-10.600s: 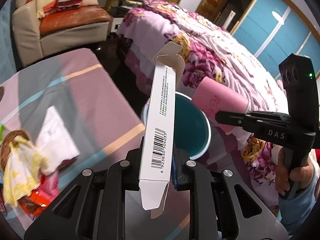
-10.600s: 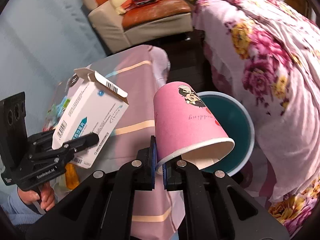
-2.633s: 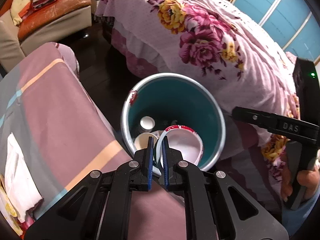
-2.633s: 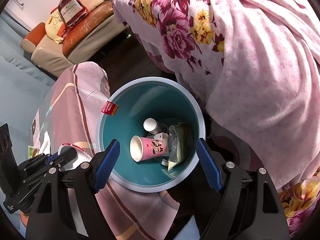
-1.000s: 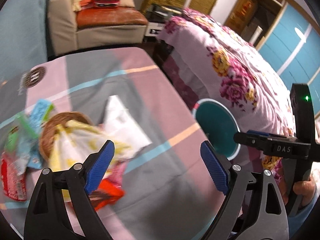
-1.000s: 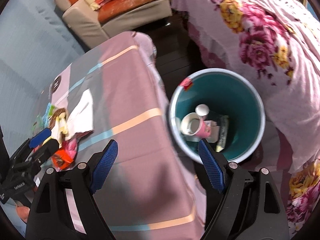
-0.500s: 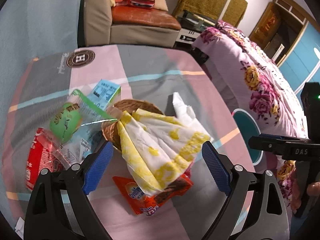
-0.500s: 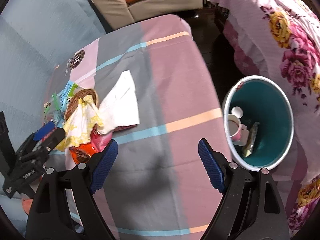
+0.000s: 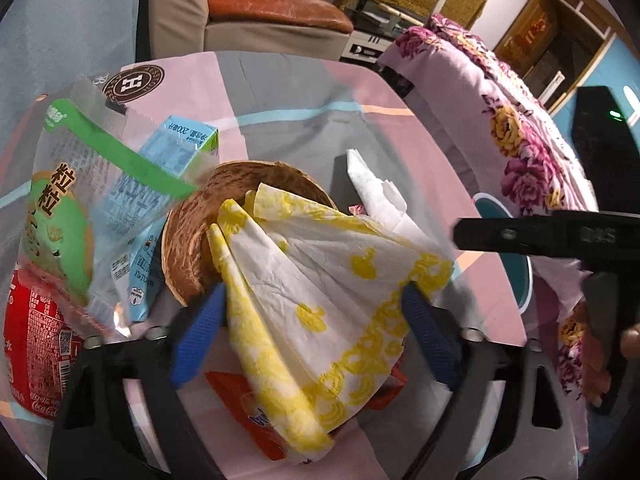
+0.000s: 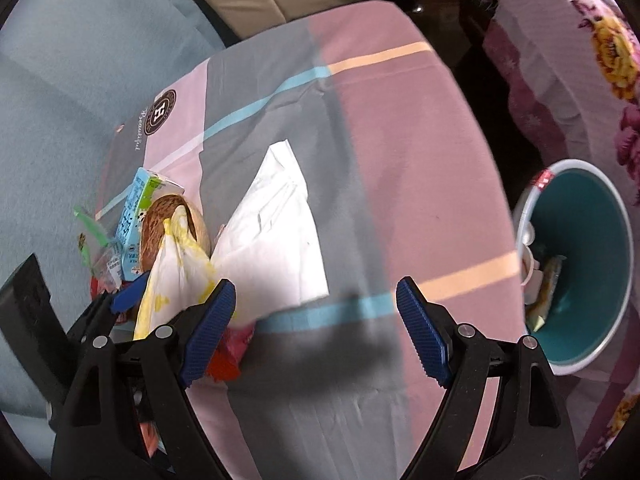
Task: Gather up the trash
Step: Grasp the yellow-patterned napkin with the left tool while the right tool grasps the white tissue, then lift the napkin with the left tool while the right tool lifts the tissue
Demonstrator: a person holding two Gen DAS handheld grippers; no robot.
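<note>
A yellow-patterned napkin (image 9: 320, 280) drapes from a brown woven bowl (image 9: 192, 232) over an orange wrapper (image 9: 240, 408). My left gripper (image 9: 310, 320) hangs low over it. Its jaws are closing, with the napkin between the blue pads (image 9: 196, 340), which do not clearly press it. Under the napkin's far side lies a white tissue (image 10: 276, 240). My right gripper (image 10: 316, 320) is open and holds nothing, above the cloth beside the tissue. The teal bin (image 10: 588, 264) stands off the table's right edge with a cup and packets inside.
Left of the bowl lie a green-and-clear snack bag (image 9: 80, 184), a light blue drink carton (image 9: 180, 148) and a red cola pack (image 9: 32, 340). A pink and grey cloth covers the table (image 10: 400, 140). A floral bed (image 9: 500, 112) is right, an armchair (image 9: 260, 12) beyond.
Both grippers swung from the bin side toward the trash pile on the table. The left one came down close over the yellow napkin and its jaws narrowed around it.
</note>
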